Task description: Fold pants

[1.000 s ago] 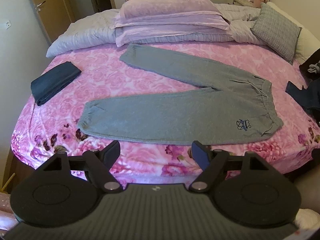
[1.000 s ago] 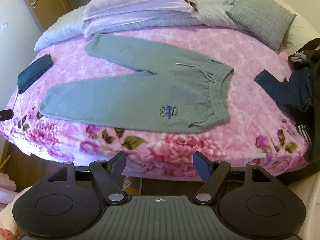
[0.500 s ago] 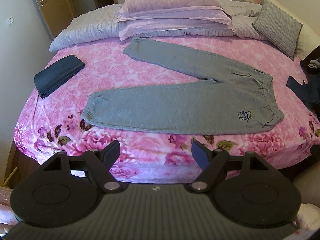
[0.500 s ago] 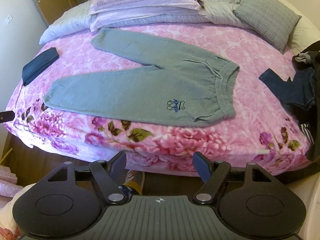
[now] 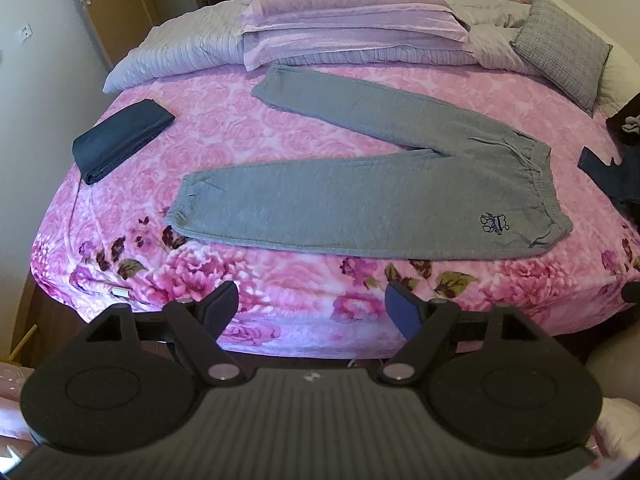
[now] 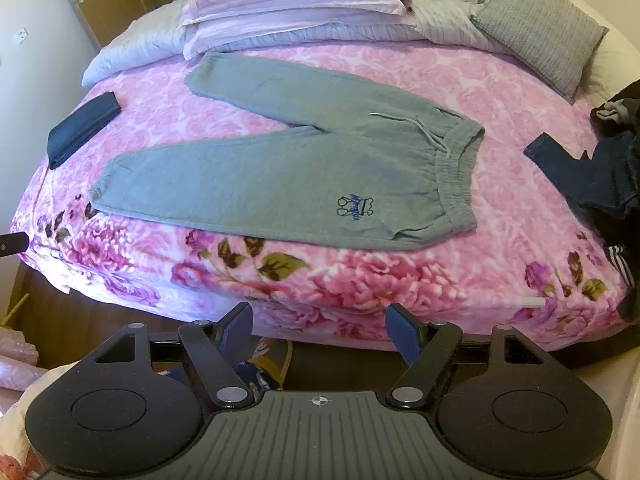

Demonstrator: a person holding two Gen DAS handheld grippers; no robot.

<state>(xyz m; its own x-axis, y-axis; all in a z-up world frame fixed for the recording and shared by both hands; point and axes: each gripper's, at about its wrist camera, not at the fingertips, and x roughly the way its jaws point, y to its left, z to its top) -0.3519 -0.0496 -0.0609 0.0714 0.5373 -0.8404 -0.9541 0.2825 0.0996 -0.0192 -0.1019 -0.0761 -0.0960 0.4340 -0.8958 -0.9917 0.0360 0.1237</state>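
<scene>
Risks before the first fold

Bedspread [image 5: 248, 152], pink and plush, slopes off at the near edge, so fabric dragged toward 6 o'clock could slide over it. Grey pants [image 5: 360, 200] lie flat at centre, legs splayed in a V toward 10 o'clock, waistband [image 6: 456, 172] at 3 o'clock. If only one layer is pinched, the fold would likely skew. Dark clothes pile [image 6: 600, 168] at 3 o'clock could snag a swing. Left gripper [image 5: 312, 308] and right gripper [image 6: 320, 324] both hover short of the bed, jaws wide, empty. The loose drawstring [image 6: 400, 118] could bunch inside.
</scene>
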